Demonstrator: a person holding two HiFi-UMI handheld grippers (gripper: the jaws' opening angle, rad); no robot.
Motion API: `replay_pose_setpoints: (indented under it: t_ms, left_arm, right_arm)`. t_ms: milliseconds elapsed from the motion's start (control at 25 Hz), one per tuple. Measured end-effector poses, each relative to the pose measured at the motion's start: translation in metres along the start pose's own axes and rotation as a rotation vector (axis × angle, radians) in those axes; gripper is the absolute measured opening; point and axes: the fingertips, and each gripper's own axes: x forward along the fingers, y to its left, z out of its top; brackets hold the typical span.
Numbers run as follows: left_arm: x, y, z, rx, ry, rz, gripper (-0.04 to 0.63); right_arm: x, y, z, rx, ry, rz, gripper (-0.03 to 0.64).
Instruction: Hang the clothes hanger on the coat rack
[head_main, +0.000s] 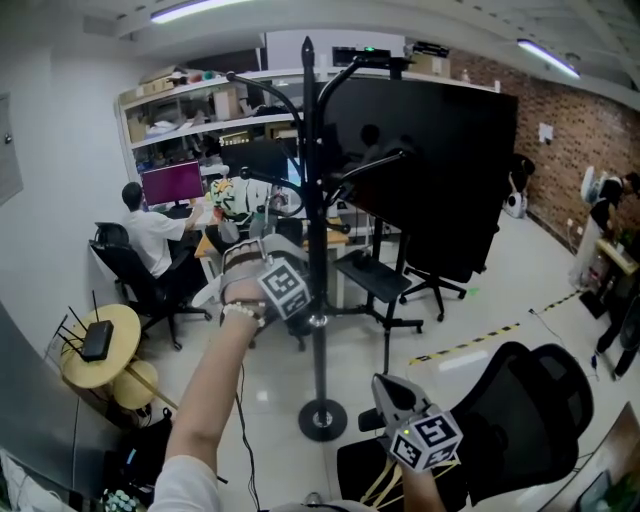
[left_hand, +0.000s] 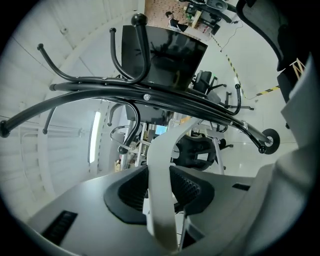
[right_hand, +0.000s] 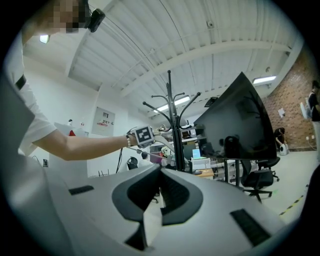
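From the left gripper view only: left gripper (left_hand: 160, 175) clamped on the pale clothes hanger (left_hand: 161, 150), held just below the coat rack's (left_hand: 145, 92) curved black arms. From the head view only: right gripper (head_main: 388, 392) low, well apart from the pole. From the right gripper view: jaws pressed together, nothing between; wall sign (right_hand: 104, 118), red print too small to read.

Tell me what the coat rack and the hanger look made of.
Coat rack: probably metal tube, glossy black paint; thin bent arms with highlights and a bolt. Hanger: likely plastic, smooth matte white; a flat moulded band.
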Motion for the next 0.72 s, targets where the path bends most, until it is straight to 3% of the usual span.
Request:
replay_pose_setpoints:
  t_ms: [720]
  left_arm:
    - [0.013, -0.041, 0.022, 0.035, -0.011, 0.015, 0.135]
  right_arm:
    - [-0.007, -0.03, -0.012, 0.032, 0.023, -0.041, 0.006]
